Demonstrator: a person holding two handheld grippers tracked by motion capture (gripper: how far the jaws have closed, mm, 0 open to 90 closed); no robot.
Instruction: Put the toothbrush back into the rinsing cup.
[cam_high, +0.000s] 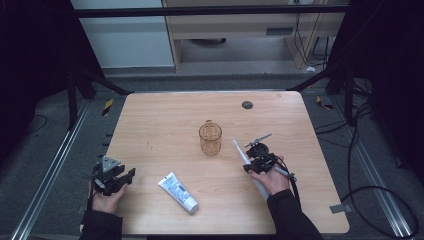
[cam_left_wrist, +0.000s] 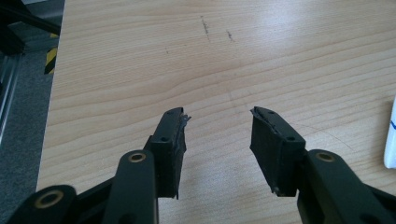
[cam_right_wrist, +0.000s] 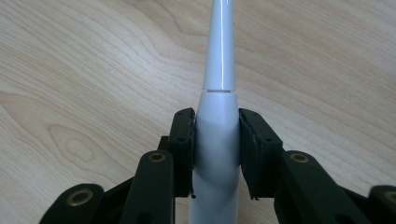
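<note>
A white electric toothbrush (cam_high: 242, 156) lies at the table's right, its head toward an amber glass mug (cam_high: 210, 139) that stands mid-table. My right gripper (cam_high: 254, 165) is shut on the toothbrush (cam_right_wrist: 217, 135); both black pads press the sides of the thick white handle, and the slim neck runs ahead over the wood. A white toothpaste tube (cam_high: 178, 192) lies flat near the front edge, its white edge (cam_left_wrist: 390, 135) at the far right of the left gripper view. My left gripper (cam_high: 121, 176) rests at the front left and stands open (cam_left_wrist: 218, 116) over bare wood.
The wooden table (cam_high: 165, 120) has a round dark grommet (cam_high: 247, 105) near its back edge. Metal rails and cables run along the floor on both sides. A yellow-black marker (cam_left_wrist: 50, 60) lies on the floor off the table's left edge.
</note>
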